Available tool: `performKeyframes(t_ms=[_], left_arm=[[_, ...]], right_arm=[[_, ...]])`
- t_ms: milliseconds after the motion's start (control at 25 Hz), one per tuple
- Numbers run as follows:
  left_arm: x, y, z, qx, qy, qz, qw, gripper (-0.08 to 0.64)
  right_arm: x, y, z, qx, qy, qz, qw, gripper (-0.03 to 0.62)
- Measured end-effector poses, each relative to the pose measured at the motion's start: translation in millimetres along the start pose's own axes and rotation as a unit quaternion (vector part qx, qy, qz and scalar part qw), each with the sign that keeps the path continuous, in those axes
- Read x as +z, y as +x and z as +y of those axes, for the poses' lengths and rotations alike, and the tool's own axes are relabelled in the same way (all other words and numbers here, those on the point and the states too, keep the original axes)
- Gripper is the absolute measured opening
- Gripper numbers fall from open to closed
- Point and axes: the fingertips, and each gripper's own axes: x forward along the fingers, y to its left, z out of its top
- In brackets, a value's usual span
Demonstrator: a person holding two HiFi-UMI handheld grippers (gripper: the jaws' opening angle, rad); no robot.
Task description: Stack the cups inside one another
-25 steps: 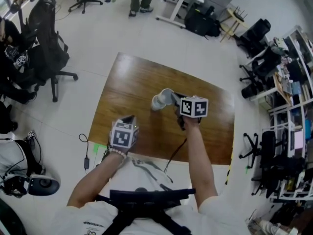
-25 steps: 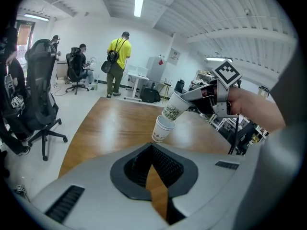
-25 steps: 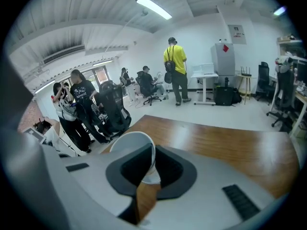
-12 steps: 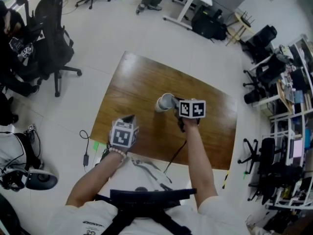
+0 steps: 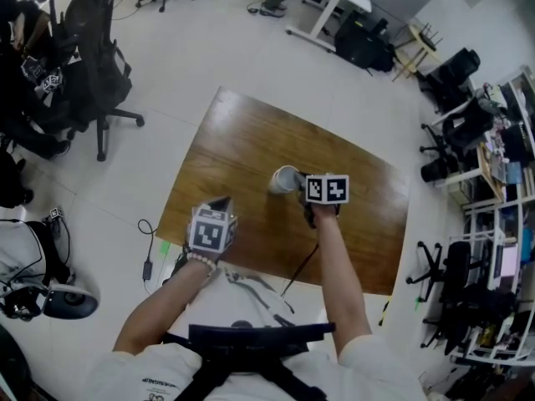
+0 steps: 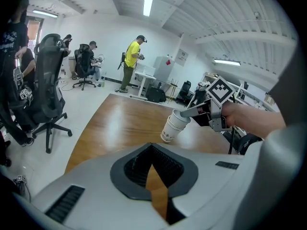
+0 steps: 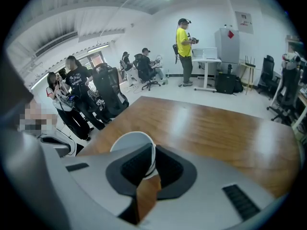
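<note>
A tilted stack of white paper cups [image 5: 284, 179] [image 6: 175, 126] hangs low over the brown wooden table [image 5: 226, 153], its base at or just above the top. My right gripper [image 5: 298, 182] [image 6: 190, 112] is shut on the rim of the topmost cup. In the right gripper view that cup's rim [image 7: 132, 145] shows, with its wall pinched between the jaws of the right gripper [image 7: 152, 161]. My left gripper [image 5: 220, 202] [image 6: 152, 158] is near the table's front left, well short of the cups. Its jaws are shut, with nothing between them.
Black office chairs [image 5: 100, 65] stand on the floor left of the table, and more chairs and shelves [image 5: 493, 182] are on the right. Several people [image 6: 130, 61] are at desks beyond the far edge. A black cable [image 5: 299, 267] crosses the table's near edge.
The right gripper has come down with the cup stack, bringing its base close to the table top. The left gripper looks nearly unchanged.
</note>
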Motion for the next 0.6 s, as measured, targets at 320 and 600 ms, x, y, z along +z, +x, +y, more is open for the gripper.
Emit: performKeyframes(t_ms=[320,600], left_arm=[[-1,-2,8,0.01,-0.004,-0.003,0.9999,-0.002],[-1,-4,3,0.008,-0.001,-0.003,1.0,-0.002]], right_arm=[[-4,9,-4,-0.006,0.0,0.006,1.0,0.052],[6,-12,-6,-0.02,0.002,-0.024,0.999,0.055]])
